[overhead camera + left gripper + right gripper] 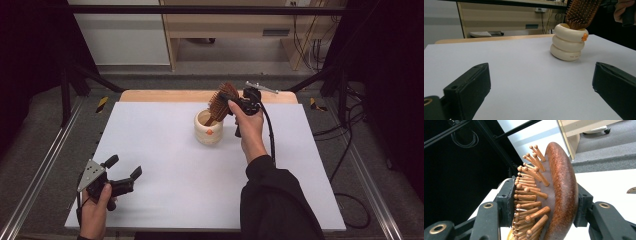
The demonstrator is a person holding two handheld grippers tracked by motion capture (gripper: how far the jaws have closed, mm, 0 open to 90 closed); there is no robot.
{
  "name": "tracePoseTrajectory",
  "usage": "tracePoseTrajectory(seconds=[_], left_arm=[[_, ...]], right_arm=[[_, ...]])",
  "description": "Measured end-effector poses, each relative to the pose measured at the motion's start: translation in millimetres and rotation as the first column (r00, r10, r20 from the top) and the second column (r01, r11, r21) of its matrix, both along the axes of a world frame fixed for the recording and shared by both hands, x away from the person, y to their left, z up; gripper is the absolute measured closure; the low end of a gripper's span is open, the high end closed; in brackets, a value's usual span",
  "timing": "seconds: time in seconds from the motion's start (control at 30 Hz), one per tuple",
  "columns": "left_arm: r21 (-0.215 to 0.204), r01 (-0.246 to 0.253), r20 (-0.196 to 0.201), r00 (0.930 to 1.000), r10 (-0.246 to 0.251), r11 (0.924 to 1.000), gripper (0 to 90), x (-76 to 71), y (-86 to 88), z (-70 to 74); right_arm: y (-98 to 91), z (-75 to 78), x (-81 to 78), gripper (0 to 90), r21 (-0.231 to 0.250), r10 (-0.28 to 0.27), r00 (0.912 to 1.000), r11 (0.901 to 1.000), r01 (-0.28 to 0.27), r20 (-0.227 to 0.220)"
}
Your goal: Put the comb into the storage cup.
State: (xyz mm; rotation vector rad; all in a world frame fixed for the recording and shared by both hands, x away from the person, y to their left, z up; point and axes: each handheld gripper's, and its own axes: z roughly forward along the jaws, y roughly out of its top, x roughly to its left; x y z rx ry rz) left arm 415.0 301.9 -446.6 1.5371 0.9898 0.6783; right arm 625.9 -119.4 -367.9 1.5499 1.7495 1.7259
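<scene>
Hairbrush sits clamped between right claw jaws.

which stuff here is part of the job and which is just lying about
In the job:
- hairbrush, handle down in the cup
- cream ringed cup
- right gripper, shut on the hairbrush head

Just about:
- left gripper, open and holding nothing, near the table's front left corner
- white table
- wooden bench behind
- floor cables on the right
</scene>
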Motion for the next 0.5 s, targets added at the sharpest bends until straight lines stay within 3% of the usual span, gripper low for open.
tracePoseTrajectory(seconds=[0.5], left_arm=[[0.000, 0.001, -0.002, 1.0000, -0.001, 1.0000, 1.8, 0.1, 0.0, -0.1]], right_arm=[[-0.1, -0.6, 0.4, 46.0, 0.000, 0.001, 1.0000, 1.0000, -0.001, -0.001]])
